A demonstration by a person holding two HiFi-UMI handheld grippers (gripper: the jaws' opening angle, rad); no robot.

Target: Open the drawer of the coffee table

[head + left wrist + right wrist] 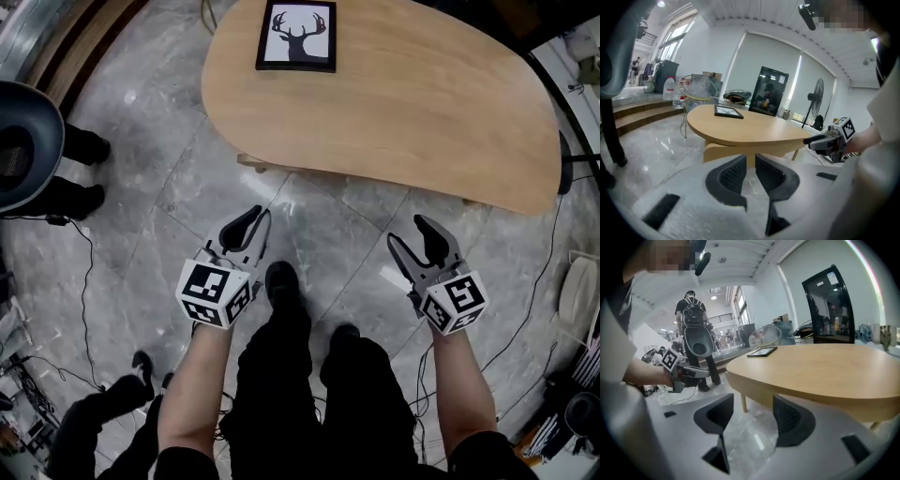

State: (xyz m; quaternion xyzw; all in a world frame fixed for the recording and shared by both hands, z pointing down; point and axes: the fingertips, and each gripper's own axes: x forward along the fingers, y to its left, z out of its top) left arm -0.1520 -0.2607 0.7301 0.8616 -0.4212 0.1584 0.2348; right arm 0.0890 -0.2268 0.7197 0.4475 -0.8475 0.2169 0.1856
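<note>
**Claws empty before the bench**

Left claw (pixel 258 216) is parted by only a slit and right claw (pixel 406 230) is spread wide. Neither grips anything, over the grey marble floor (pixel 169 187). The rounded wooden bench (pixel 422 103) lies at twelve o'clock, with a framed deer picture (pixel 297 36) at its eleven o'clock. Its drawer cannot be made out.

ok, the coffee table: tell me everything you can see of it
Light wood coffee table with a smooth, bean-shaped top and thick rounded edge, standing level on the grey stone floor. A black-framed deer picture lies flat near its far end. Under the top: a pale wooden block, possibly the drawer, and a slim wooden leg. Nothing else touches it.
</note>
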